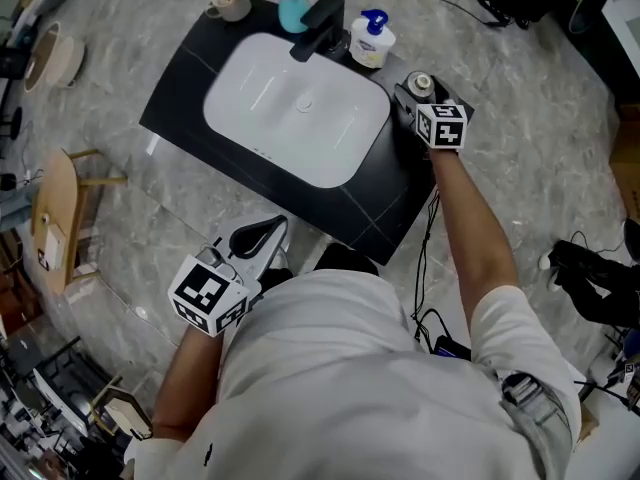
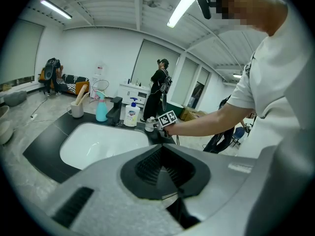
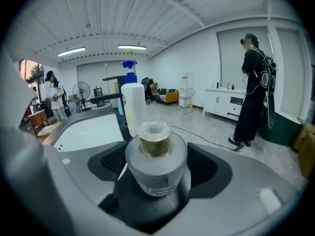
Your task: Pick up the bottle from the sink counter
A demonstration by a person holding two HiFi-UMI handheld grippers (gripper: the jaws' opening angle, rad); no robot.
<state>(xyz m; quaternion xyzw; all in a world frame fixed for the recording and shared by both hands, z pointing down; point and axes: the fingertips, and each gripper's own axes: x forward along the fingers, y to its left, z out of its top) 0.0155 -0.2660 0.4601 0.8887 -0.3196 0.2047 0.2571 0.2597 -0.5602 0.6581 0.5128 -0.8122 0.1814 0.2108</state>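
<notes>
One bottle (image 3: 156, 157), label print unreadable, stands btwn spread jaws of R gripper (image 1: 413, 101); L gripper (image 2: 168, 167) prob. closed.

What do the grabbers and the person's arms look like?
The left gripper and right gripper are grey, with black ribbed pads inside the fingers. Each carries a white cube with black square markers. The person wears a white short-sleeved shirt.

Wearing a plain white short-sleeved T-shirt (image 1: 340, 368). Sporting a grey strap (image 1: 525, 393) with a buckle at the right side. Showing smooth grey moulded shells on the left gripper (image 1: 262, 236) and right gripper (image 1: 410, 98), lined inside with black ribbed pads (image 2: 147, 166). Bearing a white marker cube (image 1: 208, 295) with black square markers on the left, a second marker cube (image 1: 443, 126) on the right.
</notes>
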